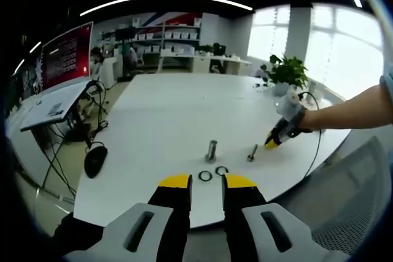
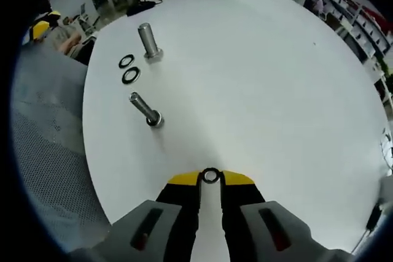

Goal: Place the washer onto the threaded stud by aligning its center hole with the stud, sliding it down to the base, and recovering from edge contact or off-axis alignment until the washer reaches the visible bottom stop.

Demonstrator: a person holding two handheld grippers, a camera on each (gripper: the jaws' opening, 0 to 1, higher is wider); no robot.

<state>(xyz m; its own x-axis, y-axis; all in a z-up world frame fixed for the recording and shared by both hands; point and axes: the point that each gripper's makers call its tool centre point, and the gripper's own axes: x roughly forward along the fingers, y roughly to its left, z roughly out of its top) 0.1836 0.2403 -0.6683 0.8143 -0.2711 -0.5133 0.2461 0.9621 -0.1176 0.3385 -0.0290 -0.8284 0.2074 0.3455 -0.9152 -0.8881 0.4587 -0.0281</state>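
A broad white desk (image 1: 159, 121) fills the room's middle, a mesh chair (image 2: 49, 170) pulled up at its edge. The left claw (image 1: 207, 180) hangs over the near rim, its yellow-tipped jaws parted with nothing between them. The right claw (image 2: 210, 177) is pinched shut on a washer (image 2: 210, 175), held at its tips above bare desk, well apart from the studs. One threaded stud (image 2: 147, 42) stands upright, a second stud (image 2: 145, 110) stands near it, and two spare washers (image 2: 128, 69) lie flat just beside the first.
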